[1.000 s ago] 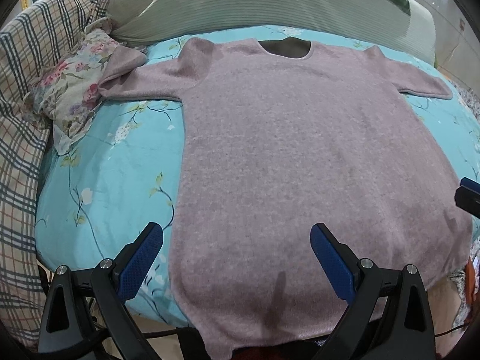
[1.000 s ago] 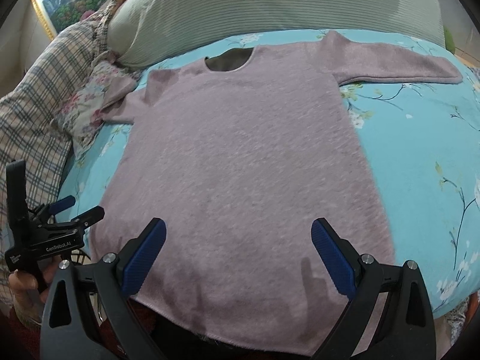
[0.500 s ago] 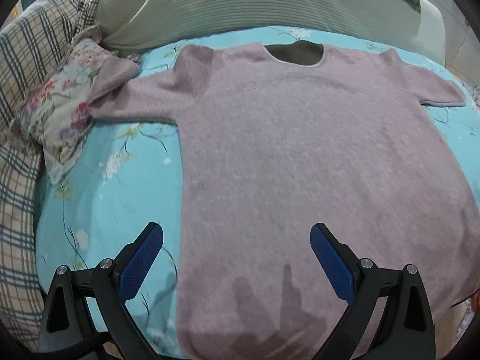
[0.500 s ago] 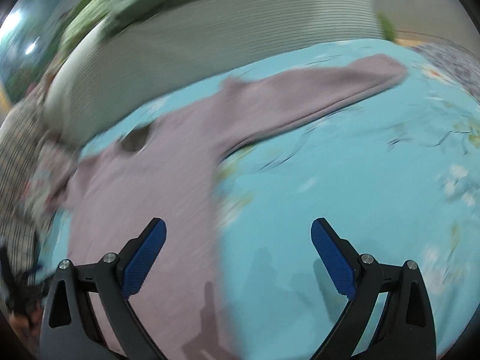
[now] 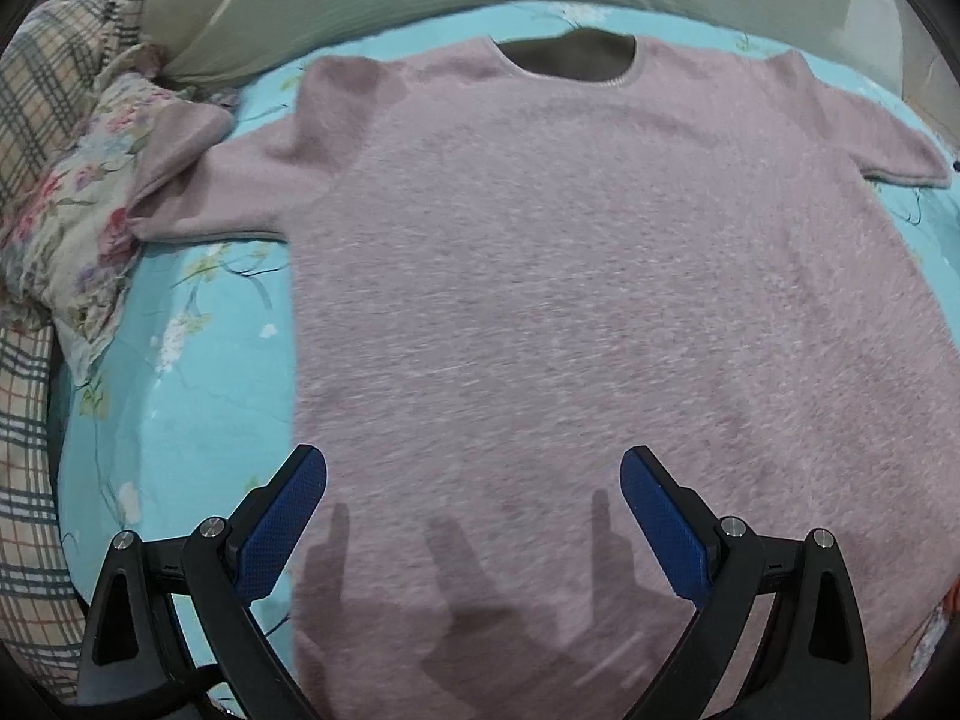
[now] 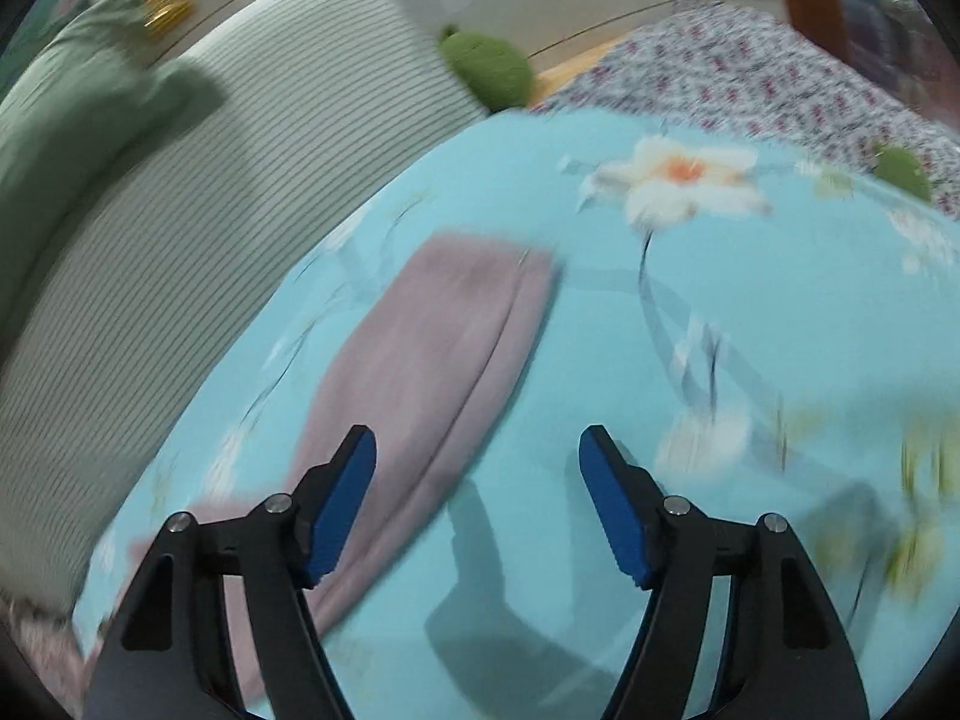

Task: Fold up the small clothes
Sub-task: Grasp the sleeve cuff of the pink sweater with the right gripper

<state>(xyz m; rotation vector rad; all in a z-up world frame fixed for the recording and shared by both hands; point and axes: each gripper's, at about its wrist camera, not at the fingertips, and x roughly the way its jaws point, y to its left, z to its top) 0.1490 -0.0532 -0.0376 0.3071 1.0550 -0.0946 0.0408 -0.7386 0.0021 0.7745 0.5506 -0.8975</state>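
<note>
Whole pink sweater (image 5: 570, 300) is being shown only under spread left gripper (image 5: 474, 516); sleeve end (image 6: 432, 372) is being framed beneath closing, empty right gripper (image 6: 477, 498).

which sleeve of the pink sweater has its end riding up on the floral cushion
The left-hand sleeve in the left wrist view: its cuff lies up on the floral cushion. The other sleeve lies flat on the turquoise sheet.
</note>
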